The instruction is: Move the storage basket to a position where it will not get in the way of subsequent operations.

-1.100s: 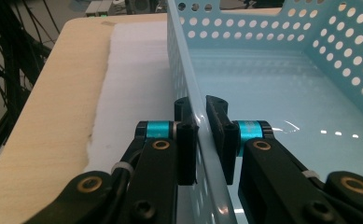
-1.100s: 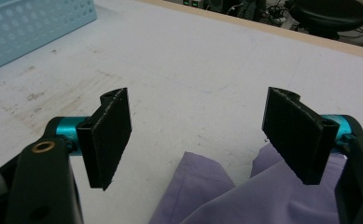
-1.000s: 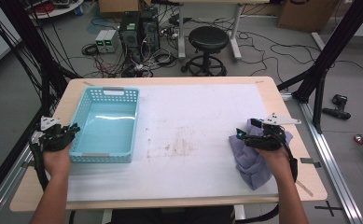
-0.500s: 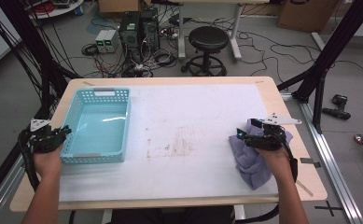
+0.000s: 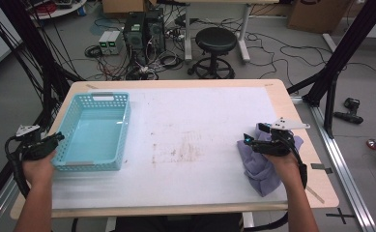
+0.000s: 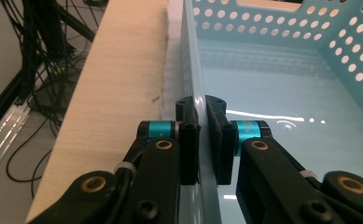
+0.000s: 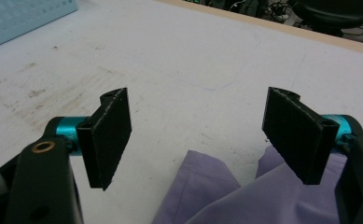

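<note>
Seen from the high view, a light blue perforated plastic basket (image 5: 94, 130) sits empty at the left end of a white mat (image 5: 190, 140) covering a wooden table (image 5: 292, 104), its near left corner at the left gripper (image 5: 55, 140), held in a person's left hand (image 5: 38, 166). At the right end of the mat, a crumpled lavender cloth (image 5: 260, 166) lies under and around the right gripper (image 5: 247, 140), which the right hand (image 5: 280, 162) holds just above the fabric; a grey three-cornered plate tops each tool. Beyond the table, a black stool (image 5: 216, 41), computer towers (image 5: 142, 29) and tangled cables (image 5: 122, 63) occupy the floor. The left gripper view adds what the overhead angle cannot: both black jaws are pressed together on the basket's thin wall (image 6: 201, 135), one inside and one outside, with the glossy floor of the basket and its rows of round holes beyond, and the table's bare wooden edge to the left. The right gripper view shows its two jaws spread wide apart, nothing between them, hanging over the stained mat with folds of the lavender cloth (image 7: 244, 196) just below and a corner of the basket (image 7: 20, 16) far off at upper left.
</note>
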